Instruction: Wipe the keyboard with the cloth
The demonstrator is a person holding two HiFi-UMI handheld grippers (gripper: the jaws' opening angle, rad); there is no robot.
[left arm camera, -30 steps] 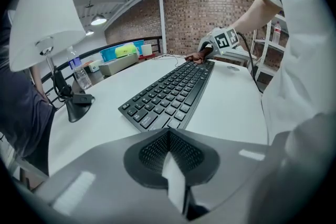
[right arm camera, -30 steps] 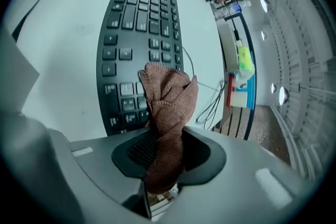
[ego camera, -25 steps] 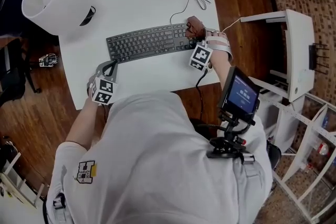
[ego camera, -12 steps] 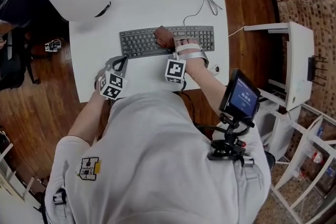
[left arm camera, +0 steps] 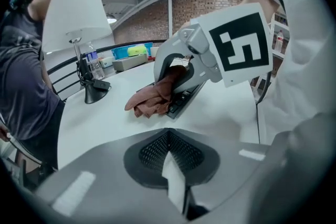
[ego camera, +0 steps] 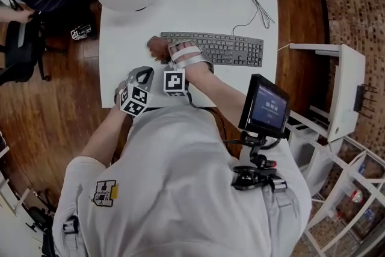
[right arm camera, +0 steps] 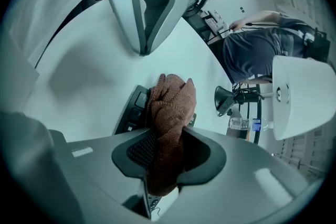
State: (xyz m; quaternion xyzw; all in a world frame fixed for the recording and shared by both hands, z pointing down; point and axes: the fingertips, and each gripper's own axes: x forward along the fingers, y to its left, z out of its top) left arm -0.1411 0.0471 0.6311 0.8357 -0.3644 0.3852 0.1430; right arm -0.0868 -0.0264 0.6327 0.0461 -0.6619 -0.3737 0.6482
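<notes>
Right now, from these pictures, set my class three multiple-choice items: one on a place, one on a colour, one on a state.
1. Where on the keyboard is the cloth, in the head view? A) left end B) middle C) right end
2. What colour is the cloth? A) blue B) brown C) white
3. The right gripper is: A) open and empty B) shut on a cable C) shut on the cloth
Answers: 1A, it lies at the left end; 2B, brown in every view; 3C, the fingers pinch it.

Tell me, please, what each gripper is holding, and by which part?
The right gripper clamps the cloth around a bunched section, a wad bulging past the jaws. The left gripper, jaws together, holds nothing.
</notes>
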